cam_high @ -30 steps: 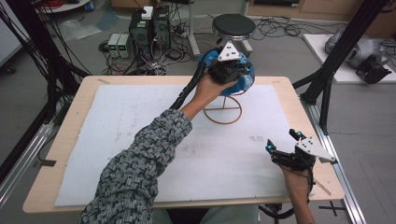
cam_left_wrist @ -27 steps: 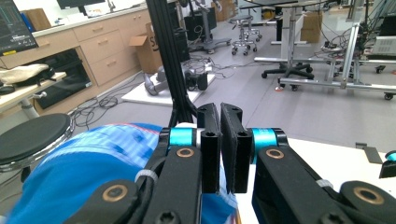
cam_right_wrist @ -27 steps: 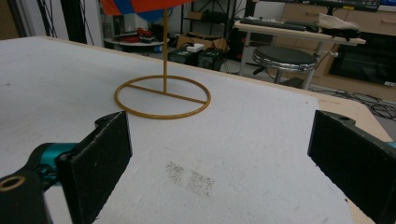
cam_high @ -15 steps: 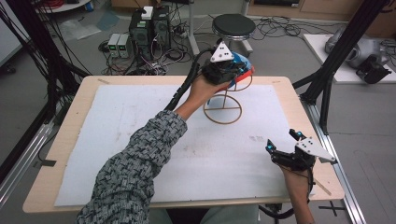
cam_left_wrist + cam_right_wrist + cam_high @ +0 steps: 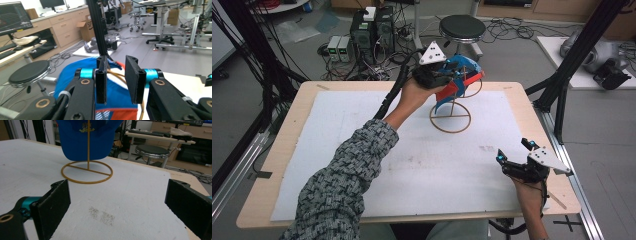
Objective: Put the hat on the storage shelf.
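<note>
The blue cap hung on its wire stand; the left tongs had just been opening, nothing gripped (right tongs idle, open). Withdrawing carelessly could snag and topple it.

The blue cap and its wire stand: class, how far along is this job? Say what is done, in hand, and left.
Done: the blue cap hangs on the wire stand. In hand: the left gripper, just behind the cap, has just been opening, with an empty gap between its pads. Left: probably drawing that hand clear. The right gripper rests open near the table's edge.
</note>
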Demonstrator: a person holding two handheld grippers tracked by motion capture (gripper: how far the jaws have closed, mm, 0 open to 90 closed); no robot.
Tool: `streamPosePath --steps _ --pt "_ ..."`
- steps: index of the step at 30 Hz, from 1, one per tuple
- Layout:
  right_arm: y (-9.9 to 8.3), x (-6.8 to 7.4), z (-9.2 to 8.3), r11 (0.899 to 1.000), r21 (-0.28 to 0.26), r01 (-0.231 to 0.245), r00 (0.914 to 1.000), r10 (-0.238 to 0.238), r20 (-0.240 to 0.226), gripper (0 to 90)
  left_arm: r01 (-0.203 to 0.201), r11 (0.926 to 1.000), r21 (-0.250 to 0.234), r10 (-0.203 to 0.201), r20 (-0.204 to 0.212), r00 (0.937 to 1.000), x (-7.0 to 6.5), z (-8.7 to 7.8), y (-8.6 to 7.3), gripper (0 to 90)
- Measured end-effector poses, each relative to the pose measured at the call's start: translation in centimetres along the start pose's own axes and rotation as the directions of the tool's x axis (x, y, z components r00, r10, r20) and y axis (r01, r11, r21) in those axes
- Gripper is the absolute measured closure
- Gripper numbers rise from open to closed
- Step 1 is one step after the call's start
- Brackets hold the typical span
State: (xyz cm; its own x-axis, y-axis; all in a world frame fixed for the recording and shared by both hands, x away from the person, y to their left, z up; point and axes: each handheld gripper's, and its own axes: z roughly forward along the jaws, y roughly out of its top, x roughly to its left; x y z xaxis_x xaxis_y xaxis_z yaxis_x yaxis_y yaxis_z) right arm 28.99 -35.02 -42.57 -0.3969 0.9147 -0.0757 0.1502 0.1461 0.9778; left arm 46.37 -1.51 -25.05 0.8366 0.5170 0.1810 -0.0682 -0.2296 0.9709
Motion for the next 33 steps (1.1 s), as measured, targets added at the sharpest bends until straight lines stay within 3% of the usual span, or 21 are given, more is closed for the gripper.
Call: streamPosePath --steps 15,16,21,28,33 --pt "0.1 0.1 0.2 1.000 0.000 0.002 1.0000 -0.002 -0.005 5.4 0.004 1.0000 0.005 -0.004 -0.083 0.9966 2.2 -4.3 -0.8 64.8" --pt "0.1 0.1 0.1 1.000 -0.001 0.000 1.0000 0.000 -0.005 5.4 0.019 0.9998 -0.005 -0.019 -0.098 0.9950 2.5 -4.8 -1.1 63.3" --pt "0.1 0.1 0.1 1.000 0.000 0.001 1.0000 -0.001 -0.004 5.4 0.016 0.9999 -0.002 -0.016 -0.130 0.9914 3.1 -6.0 -1.6 57.8" --pt "0.1 0.2 0.3 1.000 0.004 -0.004 1.0000 0.004 -0.004 5.4 0.049 0.9987 0.011 -0.046 -0.194 0.9799 3.7 -8.4 -3.2 44.9" --pt "0.2 0.3 0.4 1.000 0.001 0.000 1.0000 0.000 -0.002 5.4 0.061 0.9979 0.024 -0.054 -0.216 0.9748 4.0 -9.7 -4.0 42.4"
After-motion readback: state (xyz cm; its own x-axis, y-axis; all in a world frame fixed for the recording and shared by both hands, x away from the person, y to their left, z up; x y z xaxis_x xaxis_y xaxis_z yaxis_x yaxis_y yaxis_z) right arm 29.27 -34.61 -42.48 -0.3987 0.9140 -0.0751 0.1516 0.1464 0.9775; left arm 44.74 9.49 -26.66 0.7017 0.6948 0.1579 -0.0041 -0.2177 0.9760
